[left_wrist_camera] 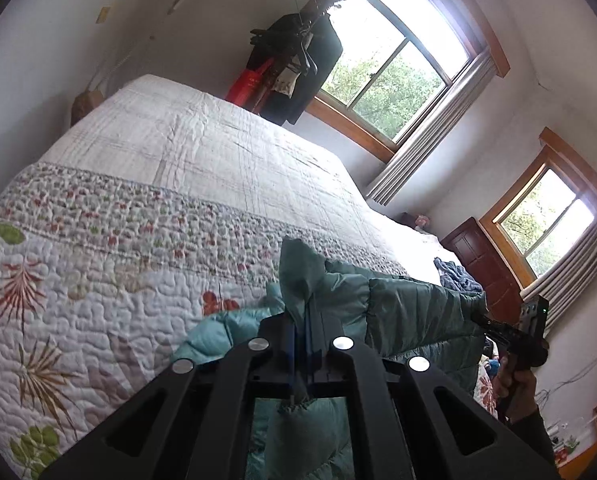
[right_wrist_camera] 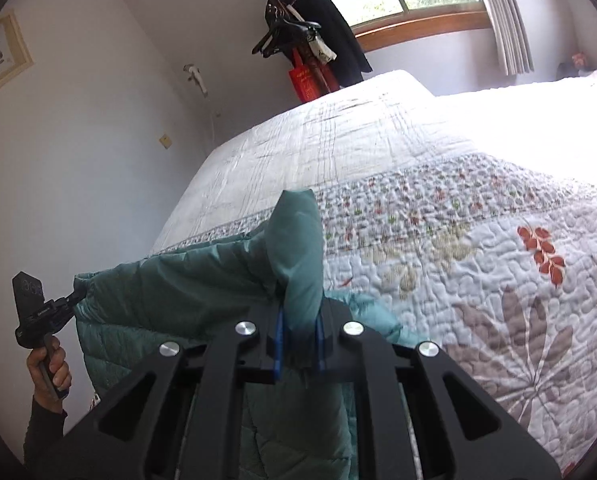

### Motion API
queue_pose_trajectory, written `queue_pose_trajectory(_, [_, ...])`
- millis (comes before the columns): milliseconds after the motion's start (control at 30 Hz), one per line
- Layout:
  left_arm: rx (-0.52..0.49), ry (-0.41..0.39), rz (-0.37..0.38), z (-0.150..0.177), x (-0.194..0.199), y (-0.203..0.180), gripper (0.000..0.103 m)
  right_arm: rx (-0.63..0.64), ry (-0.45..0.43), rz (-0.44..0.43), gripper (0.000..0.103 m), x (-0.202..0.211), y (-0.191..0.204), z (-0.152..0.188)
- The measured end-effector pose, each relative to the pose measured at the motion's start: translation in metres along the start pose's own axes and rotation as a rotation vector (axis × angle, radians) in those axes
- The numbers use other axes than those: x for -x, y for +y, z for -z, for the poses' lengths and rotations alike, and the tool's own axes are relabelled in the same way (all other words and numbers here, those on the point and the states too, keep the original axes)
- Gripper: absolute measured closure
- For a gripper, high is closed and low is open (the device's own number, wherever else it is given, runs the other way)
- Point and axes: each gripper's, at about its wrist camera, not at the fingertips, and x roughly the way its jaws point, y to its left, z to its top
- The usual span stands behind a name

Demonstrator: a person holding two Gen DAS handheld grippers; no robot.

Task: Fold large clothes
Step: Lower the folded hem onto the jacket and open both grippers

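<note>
My left gripper (left_wrist_camera: pixel 304 344) is pinched tight on a corner of the teal puffer jacket (left_wrist_camera: pixel 410 312), low centre of the left wrist view, fabric poking up between the blue pads. My right gripper (right_wrist_camera: pixel 298 340) clamps the other corner, low centre of its own view. The jacket hangs stretched between them, above the floral quilt (right_wrist_camera: pixel 478 280) covering the bed.
</note>
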Motion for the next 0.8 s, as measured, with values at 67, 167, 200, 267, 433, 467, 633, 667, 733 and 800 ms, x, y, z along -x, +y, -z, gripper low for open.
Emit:
queue_pose_trajectory(67, [0.001, -0.005, -0.017, -0.019, -0.009, -0.002, 0.100, 0.004, -0.011, 0.020, 0.093, -0.010, 0.004, -0.018])
queue_pose_trajectory(167, [0.021, 0.004, -0.048, -0.041, -0.030, 0.003, 0.100, -0.006, -0.009, 0.056, 0.093, -0.031, 0.004, -0.040])
queue_pose_trajectory(200, [0.034, 0.013, -0.061, -0.047, -0.041, 0.008, 0.100, -0.011, -0.002, 0.071, 0.093, -0.041, 0.002, -0.045])
queue_pose_trajectory(267, [0.055, 0.032, -0.083, -0.052, -0.059, 0.017, 0.100, -0.021, 0.020, 0.099, 0.093, -0.061, -0.004, -0.048])
queue_pose_trajectory(433, [0.133, 0.097, -0.142, -0.049, -0.112, 0.054, 0.100, -0.052, 0.081, 0.148, 0.093, -0.113, -0.021, -0.048])
queue_pose_trajectory(467, [0.150, 0.111, -0.151, -0.046, -0.121, 0.063, 0.100, -0.056, 0.093, 0.157, 0.093, -0.123, -0.024, -0.047])
queue_pose_trajectory(633, [0.226, 0.179, -0.172, -0.034, -0.158, 0.099, 0.100, -0.096, 0.168, 0.188, 0.093, -0.166, -0.051, -0.036])
queue_pose_trajectory(667, [0.238, 0.191, -0.176, -0.031, -0.164, 0.105, 0.100, -0.108, 0.183, 0.191, 0.093, -0.173, -0.058, -0.034])
queue_pose_trajectory(733, [0.254, 0.210, -0.177, -0.027, -0.173, 0.115, 0.100, -0.129, 0.203, 0.188, 0.093, -0.183, -0.067, -0.027])
queue_pose_trajectory(800, [0.266, 0.227, -0.175, -0.023, -0.181, 0.123, 0.100, -0.139, 0.222, 0.187, 0.093, -0.192, -0.073, -0.023])
